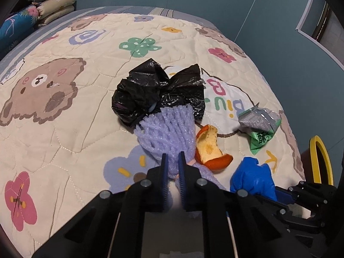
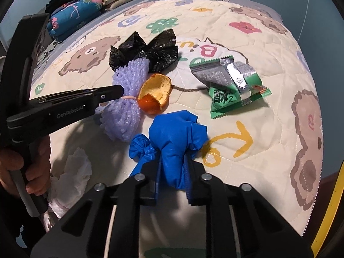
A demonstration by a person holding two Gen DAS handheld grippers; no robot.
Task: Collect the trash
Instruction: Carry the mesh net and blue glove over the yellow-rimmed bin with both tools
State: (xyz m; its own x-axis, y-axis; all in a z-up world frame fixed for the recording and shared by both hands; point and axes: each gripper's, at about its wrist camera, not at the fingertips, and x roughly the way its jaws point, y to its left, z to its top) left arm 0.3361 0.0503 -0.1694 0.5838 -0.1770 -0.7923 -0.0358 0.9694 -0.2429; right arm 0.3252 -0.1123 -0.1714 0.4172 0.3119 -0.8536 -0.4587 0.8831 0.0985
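Observation:
Trash lies on a cartoon-print quilt [image 1: 64,133]. My left gripper [image 1: 173,161] is shut on a purple foam fruit net [image 1: 167,133] at its banded middle; the net also shows in the right wrist view [image 2: 129,99], with the left gripper [image 2: 120,91] at its side. My right gripper [image 2: 173,167] is shut on a crumpled blue glove [image 2: 174,137], which also shows in the left wrist view [image 1: 251,178]. An orange peel [image 1: 209,148] [image 2: 155,92], a crumpled black plastic bag [image 1: 159,90] [image 2: 146,49] and a green-silver snack wrapper [image 1: 260,126] [image 2: 230,86] lie on the quilt.
Folded pillows and a floral blue blanket [image 2: 75,13] lie at the bed's far left. A crumpled white tissue [image 2: 71,176] lies at the near left. A yellow rim [image 1: 321,159] [image 2: 331,204] stands off the bed's right edge. Blue walls surround the bed.

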